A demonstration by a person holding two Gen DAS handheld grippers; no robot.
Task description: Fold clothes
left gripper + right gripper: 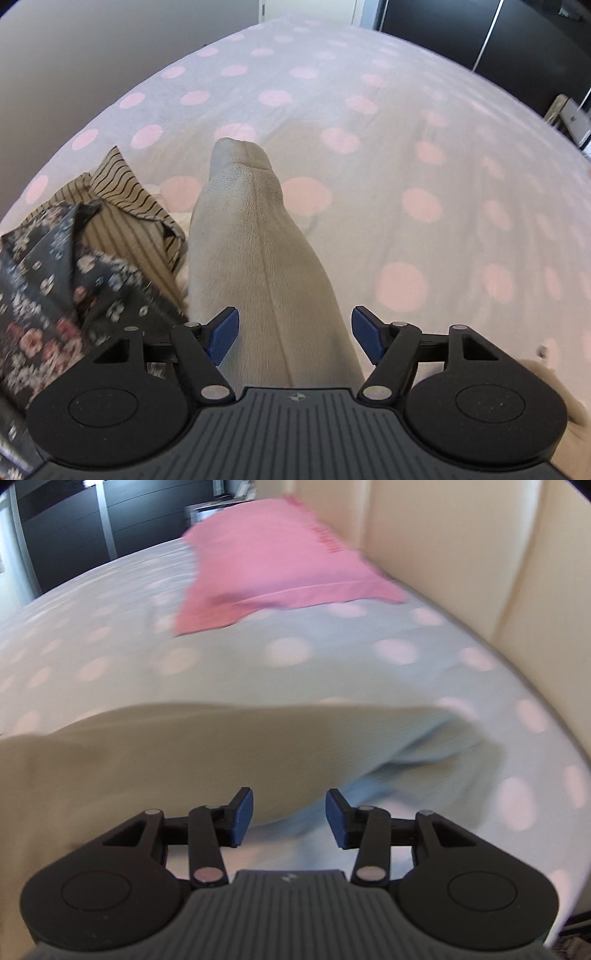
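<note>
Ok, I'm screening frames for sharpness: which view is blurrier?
Right wrist view: the pink pillow and beige garment are smeared. Left wrist view: the garment is crisp, only the floral cloth is blurred; fisheye bows the bedsheet.

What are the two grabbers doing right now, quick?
Left gripper: open, holding nothing, over the beige garment.
Right gripper: open, holding nothing.

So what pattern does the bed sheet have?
Pink polka dots on the pale bed sheet, clearest in left wrist view.
</note>
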